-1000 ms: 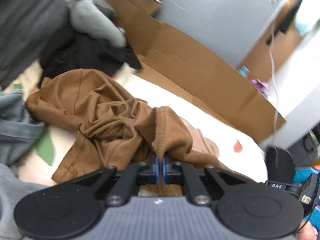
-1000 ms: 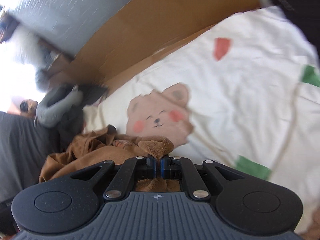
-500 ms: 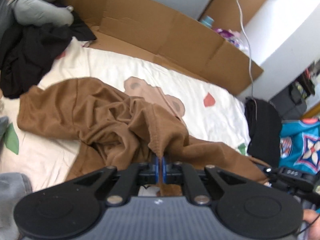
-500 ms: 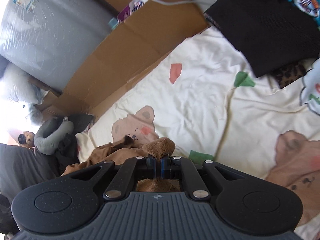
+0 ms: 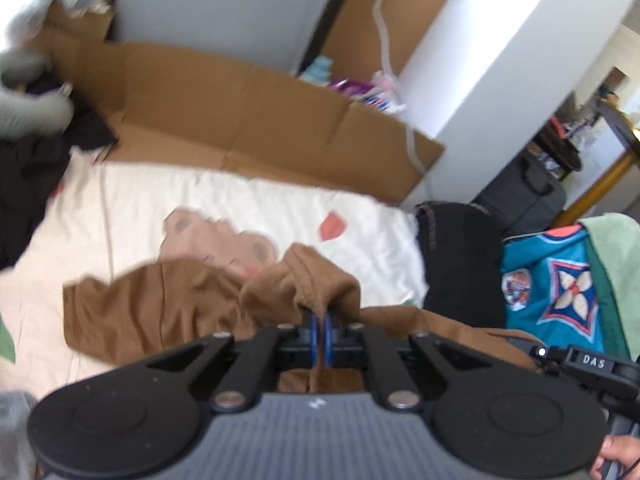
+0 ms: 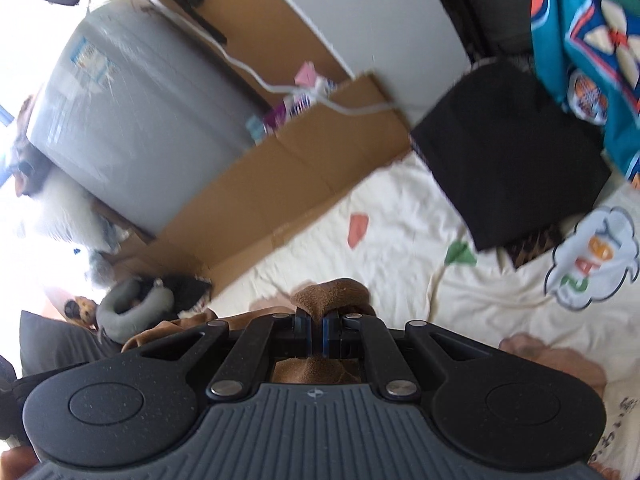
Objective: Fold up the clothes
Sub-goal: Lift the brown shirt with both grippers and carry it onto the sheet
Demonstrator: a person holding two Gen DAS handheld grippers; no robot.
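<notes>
At the far left of the left wrist view, a dark pile of clothes [image 5: 28, 168] is lying at the edge of the cream bedsheet [image 5: 248, 208], with flattened cardboard [image 5: 224, 112] behind it. Further right, the brown garment [image 5: 160, 312] is being held up by the left gripper [image 5: 323, 330], whose jaws are clenched on a bunched hem, while the rest is trailing on the sheet over a printed bear. At the right, a black folded item [image 5: 456, 256] and a teal patterned cloth [image 5: 552, 280] are lying beside the sheet.

In the right wrist view, the right gripper [image 6: 316, 334] is likewise being kept clamped on another brown fold, above the sheet.

Only small pinches of fabric are being gripped, so a corner could be pulled free if the garment is being spread too hard. The trailing end could also be dragged into the dark pile, or a crooked fold could be set if twisted layers are being pinched together.
</notes>
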